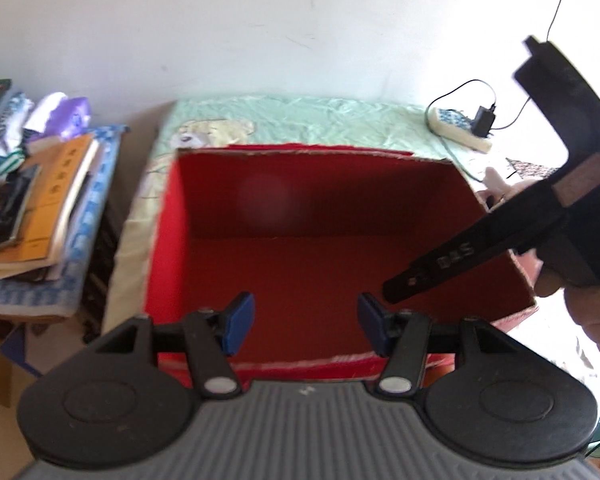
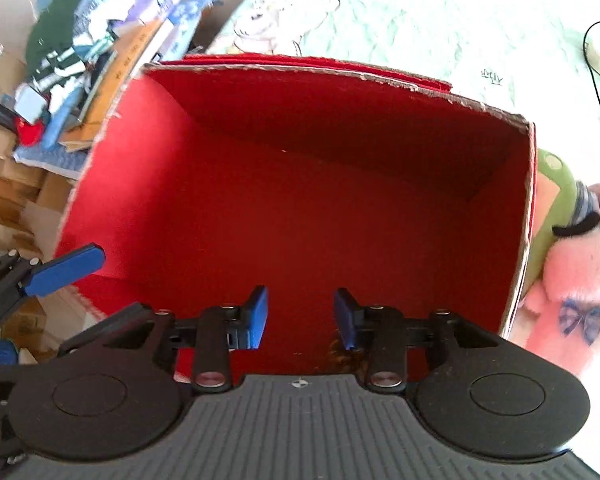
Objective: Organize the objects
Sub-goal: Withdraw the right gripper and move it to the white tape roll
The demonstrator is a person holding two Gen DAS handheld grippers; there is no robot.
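Both tongs — left (image 1: 306,322), right (image 2: 301,317) — parted, empty, above the open red box (image 2: 300,200).

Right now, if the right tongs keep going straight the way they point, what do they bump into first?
Probably the red floor of the box. The right tongs are open with nothing between them, pointing down into it, and nothing shows in their path. How deep the floor lies is hard to tell.

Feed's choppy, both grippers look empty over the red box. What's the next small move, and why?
Probably swing the right gripper toward the pink plush toy lying just outside the red box. Both it and the left gripper hold nothing, the box looks nearly bare, and the toy is the nearest loose thing.
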